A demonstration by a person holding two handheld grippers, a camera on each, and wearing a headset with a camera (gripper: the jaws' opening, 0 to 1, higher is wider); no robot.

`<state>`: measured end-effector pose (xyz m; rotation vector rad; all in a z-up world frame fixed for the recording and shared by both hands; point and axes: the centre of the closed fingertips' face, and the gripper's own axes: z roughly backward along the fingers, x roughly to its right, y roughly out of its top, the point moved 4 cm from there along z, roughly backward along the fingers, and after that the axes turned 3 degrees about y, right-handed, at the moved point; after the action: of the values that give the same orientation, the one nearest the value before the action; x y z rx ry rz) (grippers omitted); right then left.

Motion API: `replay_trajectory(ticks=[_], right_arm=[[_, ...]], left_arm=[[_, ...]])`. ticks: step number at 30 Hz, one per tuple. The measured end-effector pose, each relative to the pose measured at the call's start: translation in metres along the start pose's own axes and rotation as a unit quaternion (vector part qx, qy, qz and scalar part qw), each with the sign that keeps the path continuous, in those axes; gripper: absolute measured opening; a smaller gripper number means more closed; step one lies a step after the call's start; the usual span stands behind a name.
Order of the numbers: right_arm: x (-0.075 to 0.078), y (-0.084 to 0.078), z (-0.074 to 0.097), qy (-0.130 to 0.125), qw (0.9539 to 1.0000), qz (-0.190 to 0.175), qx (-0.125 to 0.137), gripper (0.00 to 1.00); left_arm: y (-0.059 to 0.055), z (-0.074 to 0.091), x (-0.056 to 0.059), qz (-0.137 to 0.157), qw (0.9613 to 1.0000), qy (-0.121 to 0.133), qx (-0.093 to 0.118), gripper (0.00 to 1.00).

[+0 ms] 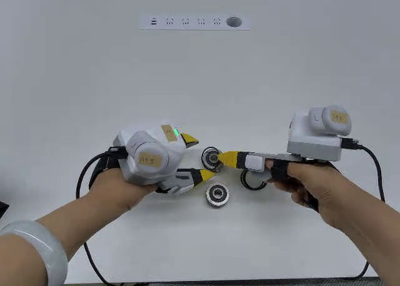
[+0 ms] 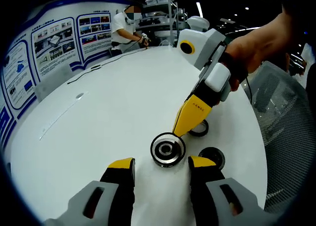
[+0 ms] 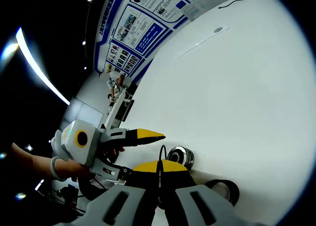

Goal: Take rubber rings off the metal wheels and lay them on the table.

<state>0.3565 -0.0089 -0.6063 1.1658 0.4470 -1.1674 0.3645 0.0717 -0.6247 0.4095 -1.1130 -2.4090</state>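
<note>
A metal wheel (image 1: 212,157) with a black rubber ring around it lies on the white table (image 1: 206,80). My left gripper (image 1: 200,155) stands open around it, one yellow fingertip on either side. In the left gripper view the wheel (image 2: 168,149) lies just ahead of that gripper (image 2: 162,163). My right gripper (image 1: 220,158) comes in from the right, shut, its tip at the wheel's rim (image 2: 177,133). In the right gripper view a thin black strand of the ring shows pinched between the right gripper's (image 3: 160,163) tips, beside the wheel (image 3: 180,156). A second wheel (image 1: 217,195) lies nearer me. A loose rubber ring (image 1: 253,180) lies under the right gripper.
A white power strip (image 1: 194,22) lies at the far side of the table. Black cables (image 1: 84,173) trail from both grippers toward the near table edge. A person (image 2: 126,23) stands at a far bench in the left gripper view.
</note>
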Motion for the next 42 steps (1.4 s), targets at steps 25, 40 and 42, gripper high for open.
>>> replay_trajectory(ticks=[25, 40, 42], right_arm=[[0.024, -0.022, 0.065, -0.043, 0.9963, -0.055, 0.051, 0.02], [0.045, -0.032, 0.068, -0.091, 0.9946, -0.038, 0.032, 0.02], [0.044, -0.032, 0.068, -0.093, 0.995, -0.026, 0.025, 0.03]], left_arm=[[-0.017, 0.013, 0.001, 0.019, 0.9997, 0.008, -0.013, 0.48], [-0.022, 0.018, 0.001, 0.025, 0.9995, 0.011, -0.018, 0.47], [-0.023, 0.018, 0.002, 0.025, 0.9995, 0.012, -0.018, 0.47]])
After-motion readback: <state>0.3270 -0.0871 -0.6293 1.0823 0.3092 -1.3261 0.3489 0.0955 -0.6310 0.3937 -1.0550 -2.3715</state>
